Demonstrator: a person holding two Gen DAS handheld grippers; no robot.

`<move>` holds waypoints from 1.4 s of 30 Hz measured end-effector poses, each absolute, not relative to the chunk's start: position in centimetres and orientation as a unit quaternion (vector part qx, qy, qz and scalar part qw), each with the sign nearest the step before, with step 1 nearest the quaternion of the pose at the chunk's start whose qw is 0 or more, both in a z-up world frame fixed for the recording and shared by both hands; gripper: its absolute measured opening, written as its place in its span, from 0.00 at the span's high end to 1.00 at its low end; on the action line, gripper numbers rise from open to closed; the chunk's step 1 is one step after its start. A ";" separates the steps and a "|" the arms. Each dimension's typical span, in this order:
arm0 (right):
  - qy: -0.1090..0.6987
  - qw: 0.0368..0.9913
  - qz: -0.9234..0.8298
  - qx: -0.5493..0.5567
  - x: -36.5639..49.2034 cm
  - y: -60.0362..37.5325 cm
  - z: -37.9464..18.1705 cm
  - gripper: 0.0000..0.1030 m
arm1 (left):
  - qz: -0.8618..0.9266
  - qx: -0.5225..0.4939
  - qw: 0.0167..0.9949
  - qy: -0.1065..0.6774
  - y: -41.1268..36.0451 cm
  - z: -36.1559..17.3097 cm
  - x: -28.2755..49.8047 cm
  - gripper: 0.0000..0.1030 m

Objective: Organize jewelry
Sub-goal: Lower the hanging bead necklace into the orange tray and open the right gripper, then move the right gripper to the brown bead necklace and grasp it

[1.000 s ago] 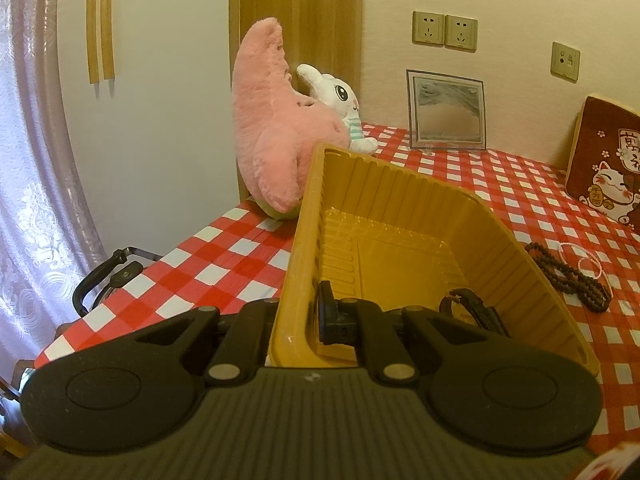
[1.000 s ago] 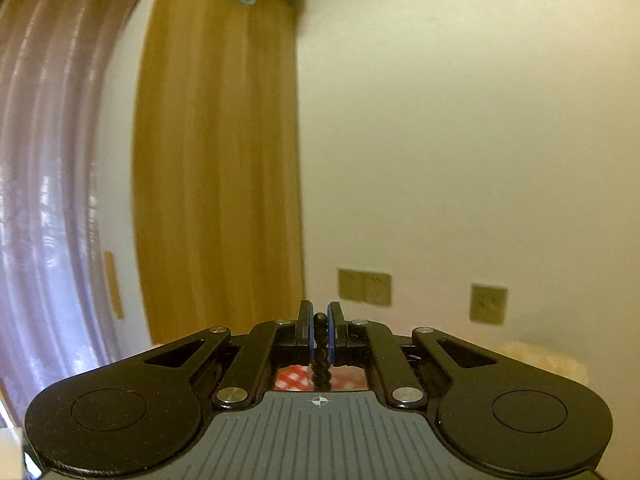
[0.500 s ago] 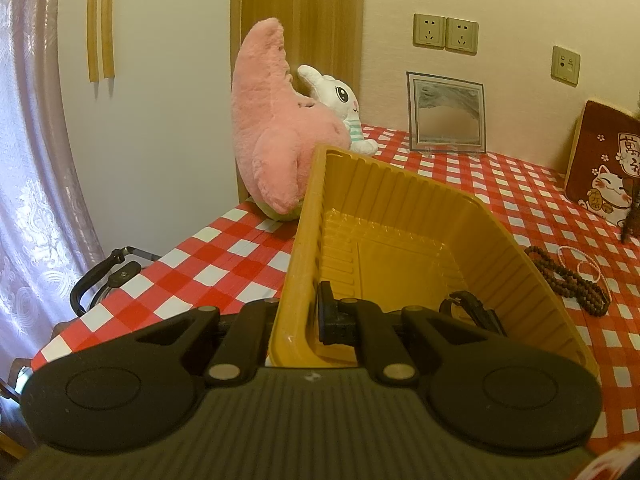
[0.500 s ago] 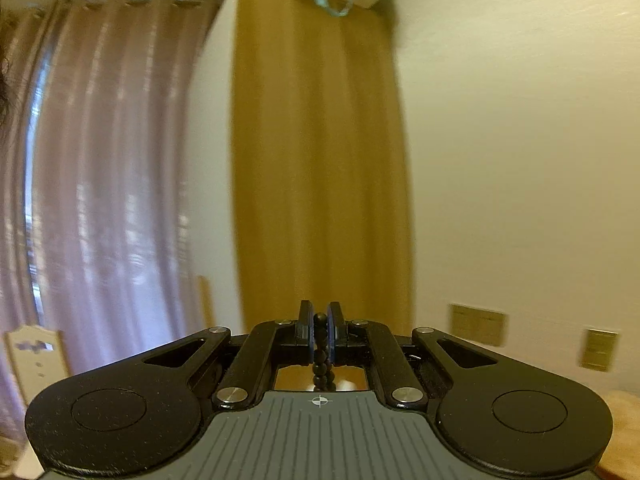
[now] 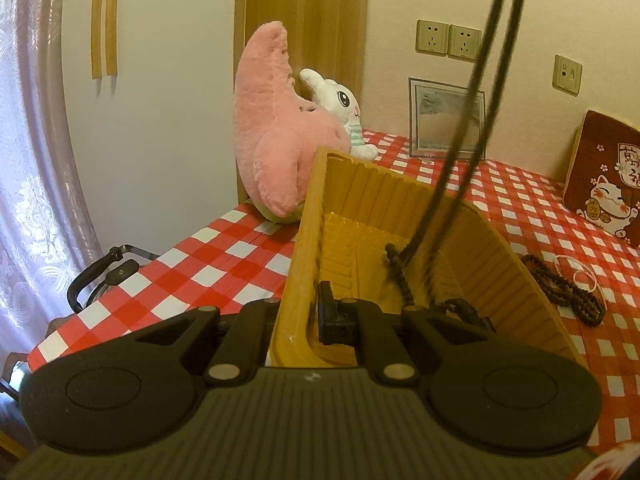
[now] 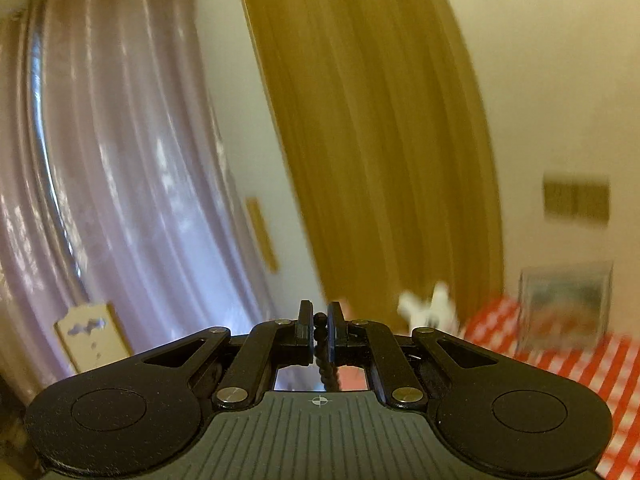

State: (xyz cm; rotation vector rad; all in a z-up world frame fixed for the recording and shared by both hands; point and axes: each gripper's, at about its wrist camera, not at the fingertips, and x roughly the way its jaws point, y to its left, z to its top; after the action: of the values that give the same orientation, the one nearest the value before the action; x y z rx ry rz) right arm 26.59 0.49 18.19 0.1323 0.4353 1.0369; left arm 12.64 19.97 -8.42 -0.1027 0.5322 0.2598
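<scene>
The left gripper [image 5: 308, 322] is clamped shut on the near wall of the yellow tray [image 5: 304, 248], one finger outside, one inside, and the tray sits tipped up on the red checked table [image 5: 192, 264]. Hanging down into the tray from above is a long dark bead necklace [image 5: 476, 92], its two strands dropping in from the top edge of the left view, with the bottom end bunched on the tray floor just ahead of the fingers. There's already a small dark piece [image 5: 464, 310] in the tray, off to the right of the inner finger.

Stuff around: straight ahead past the tray's far rim is a pink plush [image 5: 272, 140] with a white bunny toy [image 5: 340, 112] leaning on it. To the right of the tray there's a brown bead bracelet [image 5: 568, 288] and a thin pale pink bracelet [image 5: 576, 272] lying on the cloth, with open tablecloth beyond. The table edge runs close on the left, with a black handle [image 5: 100, 276] sticking up past it.

The right wrist view is badly blurred. It does show the right gripper [image 6: 319, 334] pinched closed on the necklace, beads running down between the fingers, curtains [image 6: 120, 160] ahead. The left view never shows that gripper.
</scene>
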 end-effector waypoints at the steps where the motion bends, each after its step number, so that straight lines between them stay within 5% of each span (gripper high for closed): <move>1: 0.224 0.843 0.485 0.065 26.9 1.1 16.9 0.94 | 0.128 -0.051 0.955 0.262 20.0 -8.4 12.7 0.94; 10: 0.376 0.815 0.431 0.097 28.9 2.6 3.9 0.94 | 0.127 -0.053 0.955 0.261 20.0 -8.3 12.7 0.94; 18: 0.411 0.812 0.399 0.112 28.7 2.2 -1.0 0.94 | 0.126 -0.053 0.955 0.262 20.1 -8.4 12.8 0.94; 19: 0.412 0.813 0.398 0.109 28.8 2.1 -1.0 0.90 | 0.126 -0.053 0.955 0.262 20.1 -8.4 12.8 0.94; 22: 0.405 0.818 0.395 0.108 28.9 1.7 -0.7 0.52 | 0.126 -0.054 0.955 0.262 20.1 -8.4 12.8 0.94; 23: 0.397 0.822 0.392 0.112 28.8 1.3 -0.7 0.46 | 0.126 -0.054 0.955 0.262 20.1 -8.4 12.8 0.94; 42: 0.416 0.863 0.271 0.093 25.0 -9.6 -4.0 0.46 | 0.130 -0.052 0.954 0.266 20.4 -8.6 13.1 0.93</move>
State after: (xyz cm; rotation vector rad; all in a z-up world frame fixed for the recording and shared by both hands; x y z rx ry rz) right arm 25.04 -9.62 -4.04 0.1951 0.8722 0.5679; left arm 13.14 20.36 -8.55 -0.1051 0.5409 0.2633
